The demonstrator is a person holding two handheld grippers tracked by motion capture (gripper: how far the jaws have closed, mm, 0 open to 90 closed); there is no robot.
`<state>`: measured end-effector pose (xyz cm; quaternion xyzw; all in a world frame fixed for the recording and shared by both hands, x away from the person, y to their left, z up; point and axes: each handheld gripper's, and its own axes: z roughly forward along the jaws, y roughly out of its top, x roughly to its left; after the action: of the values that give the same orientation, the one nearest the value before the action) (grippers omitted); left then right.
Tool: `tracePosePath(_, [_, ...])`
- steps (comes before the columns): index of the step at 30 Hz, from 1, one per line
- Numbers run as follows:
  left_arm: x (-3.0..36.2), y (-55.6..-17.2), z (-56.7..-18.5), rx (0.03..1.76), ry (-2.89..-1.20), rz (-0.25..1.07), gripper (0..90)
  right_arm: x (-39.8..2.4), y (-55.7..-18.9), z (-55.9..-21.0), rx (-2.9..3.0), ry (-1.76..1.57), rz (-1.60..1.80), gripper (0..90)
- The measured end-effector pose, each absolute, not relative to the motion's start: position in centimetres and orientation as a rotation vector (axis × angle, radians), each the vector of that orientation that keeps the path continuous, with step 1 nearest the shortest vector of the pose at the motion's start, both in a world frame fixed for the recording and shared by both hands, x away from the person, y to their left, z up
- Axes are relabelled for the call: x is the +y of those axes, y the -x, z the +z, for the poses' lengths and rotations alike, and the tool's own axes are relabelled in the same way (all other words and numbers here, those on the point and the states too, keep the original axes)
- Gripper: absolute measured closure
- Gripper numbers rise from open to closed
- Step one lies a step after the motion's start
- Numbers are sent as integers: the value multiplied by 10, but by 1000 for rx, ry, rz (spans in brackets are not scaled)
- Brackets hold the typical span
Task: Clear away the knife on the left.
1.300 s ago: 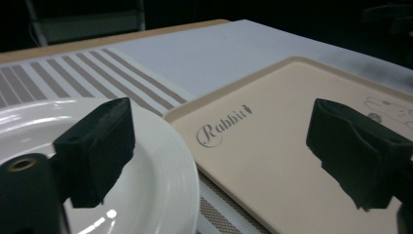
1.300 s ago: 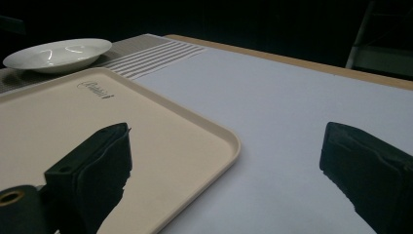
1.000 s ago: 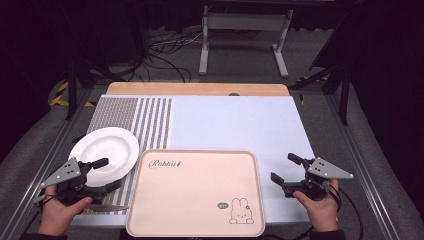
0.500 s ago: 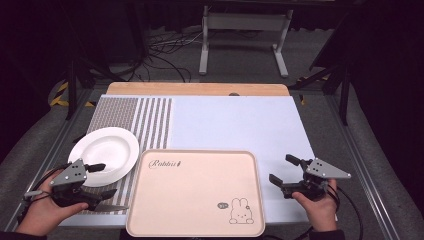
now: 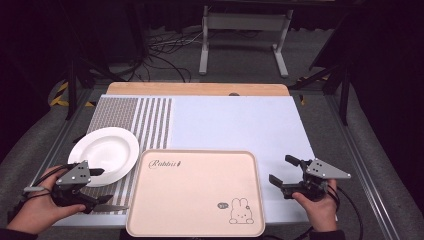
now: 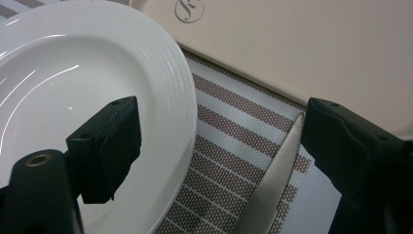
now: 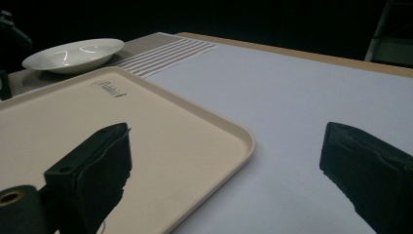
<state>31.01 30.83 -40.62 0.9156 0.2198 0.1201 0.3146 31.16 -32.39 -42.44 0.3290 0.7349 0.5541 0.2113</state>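
Tray [image 5: 197, 192] (rabbit-printed) lies between two wide-open, empty claws; plate [image 5: 105, 152] and knife [image 6: 270, 183] by the left claw [image 5: 102, 189].

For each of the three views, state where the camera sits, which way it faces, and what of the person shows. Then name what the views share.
High view: above the person's side, looking forward and down on the round white plate and beige rectangular rabbit-print tray; both hands, left claw and right claw show.
Left gripper view: rides the left claw, aimed at the plate rim and a silver knife blade on the striped placemat.
Right gripper view: rides the right claw, looking across the tray's corner towards the plate.
Shared: all three show plate and tray.
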Motion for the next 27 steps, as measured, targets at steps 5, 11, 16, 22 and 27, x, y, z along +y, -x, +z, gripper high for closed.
tracePosePath(5, [309,-310,-405,558,-2498,334,143,-324,-312,-425,2047,-911,1539,56])
tracePosePath(11, [308,-310,-407,490,-2611,331,165,-323,-312,-425,2050,-914,1536,55])
tracePosePath(16, [309,-310,-410,448,-2681,309,180,-323,-312,-426,2058,-909,1532,54])
tracePosePath(22, [311,-311,-415,418,-2760,270,197,-323,-312,-426,2055,-920,1529,56])
tracePosePath(27, [314,-310,-413,398,-2801,262,234,-321,-312,-426,2062,-912,1526,57])
